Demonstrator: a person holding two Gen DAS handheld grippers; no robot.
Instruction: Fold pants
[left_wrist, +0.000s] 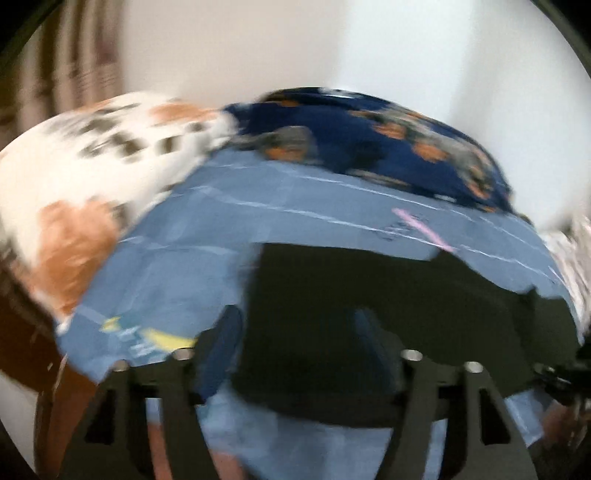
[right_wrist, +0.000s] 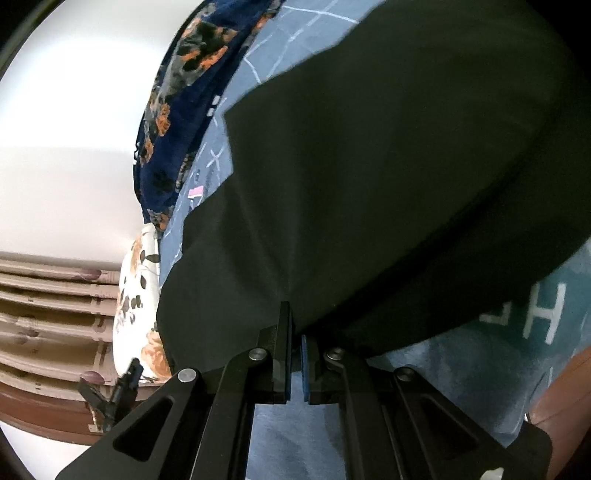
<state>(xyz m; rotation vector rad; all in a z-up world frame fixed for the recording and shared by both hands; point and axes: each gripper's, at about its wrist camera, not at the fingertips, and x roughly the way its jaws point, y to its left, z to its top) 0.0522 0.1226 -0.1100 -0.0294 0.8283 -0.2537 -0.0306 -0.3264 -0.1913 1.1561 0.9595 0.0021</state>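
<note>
Right gripper (right_wrist: 295, 354) clamps dark green fabric pants (right_wrist: 388, 166) edge; left gripper (left_wrist: 295, 354) spread apart, blurred. Thin pinch could slip.

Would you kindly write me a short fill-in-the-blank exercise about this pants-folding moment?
1. The pants are a very dark, nearly ____ colour.
2. The right tool is shut on the ____ of the pants.
3. The pants lie on a ____ bedsheet marked with thin white lines.
4. The left tool has its fingers spread ____.

Missing words: black; edge; blue; open
</note>
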